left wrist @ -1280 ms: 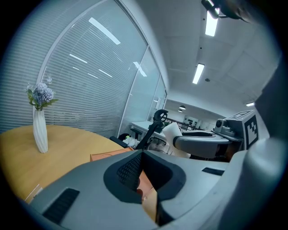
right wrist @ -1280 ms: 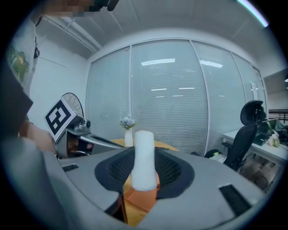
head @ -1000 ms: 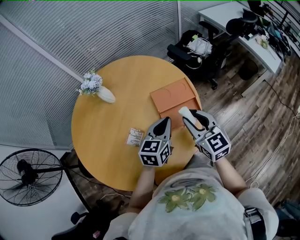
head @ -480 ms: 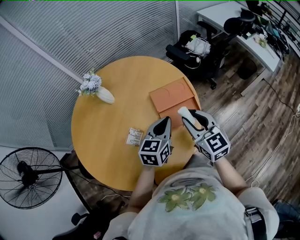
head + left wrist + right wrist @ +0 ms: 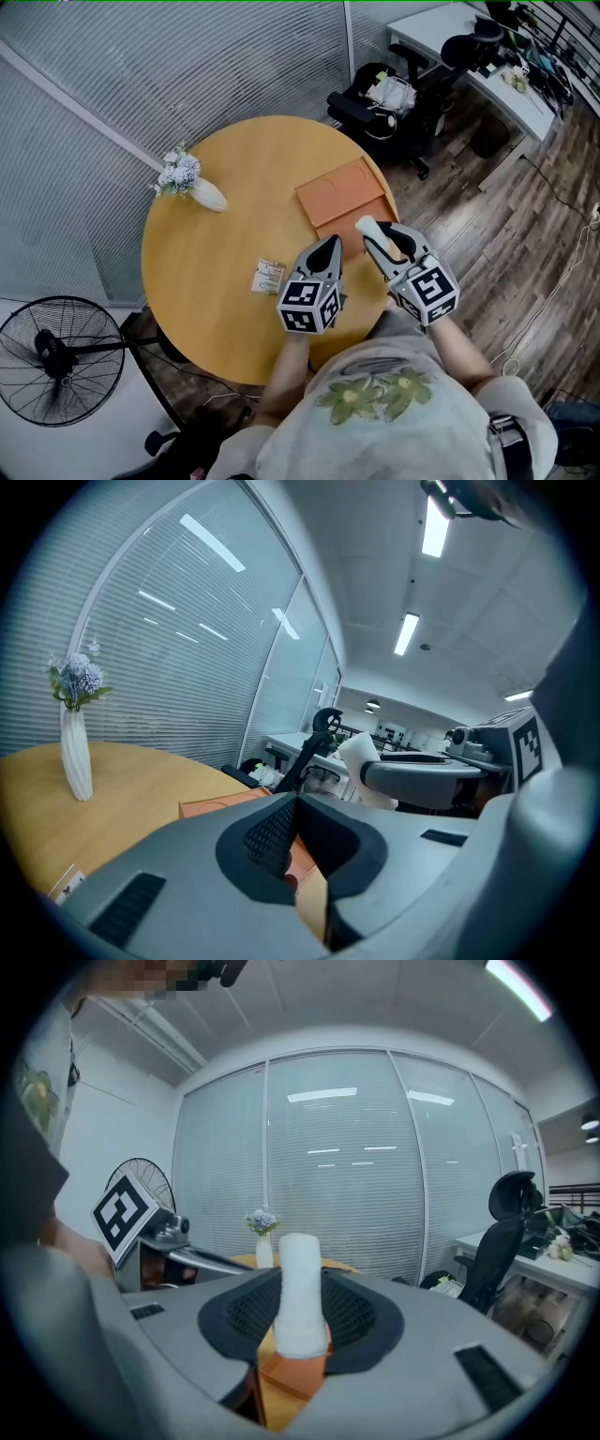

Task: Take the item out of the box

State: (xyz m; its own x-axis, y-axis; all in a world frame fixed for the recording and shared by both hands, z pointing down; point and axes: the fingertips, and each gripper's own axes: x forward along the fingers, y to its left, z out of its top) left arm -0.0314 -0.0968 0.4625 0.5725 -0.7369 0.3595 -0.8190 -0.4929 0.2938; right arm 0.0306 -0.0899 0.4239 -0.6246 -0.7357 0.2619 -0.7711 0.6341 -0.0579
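Head view: nearest the person, the left gripper (image 5: 328,246) has its jaws pressed together on nothing. Just beside it, the right gripper (image 5: 380,242) pinches a white roll (image 5: 367,225). In the right gripper view the roll stands upright between the two dark pads (image 5: 361,1312), gripped at its lower part with its top projecting free. It is held above the near end of the orange box (image 5: 345,192) and appears clear of it, so the removal looks largely done. From its matt, fibrous-looking surface, the roll is judged light and soft, and more likely to give under pressure than to slip. A hold across its width suits it, with only moderate squeeze to avoid crushing. On the round wooden table (image 5: 225,234), a small packet (image 5: 269,275) lies left of the grippers. A white vase of flowers (image 5: 192,183) stands farther off, near the far-left edge.
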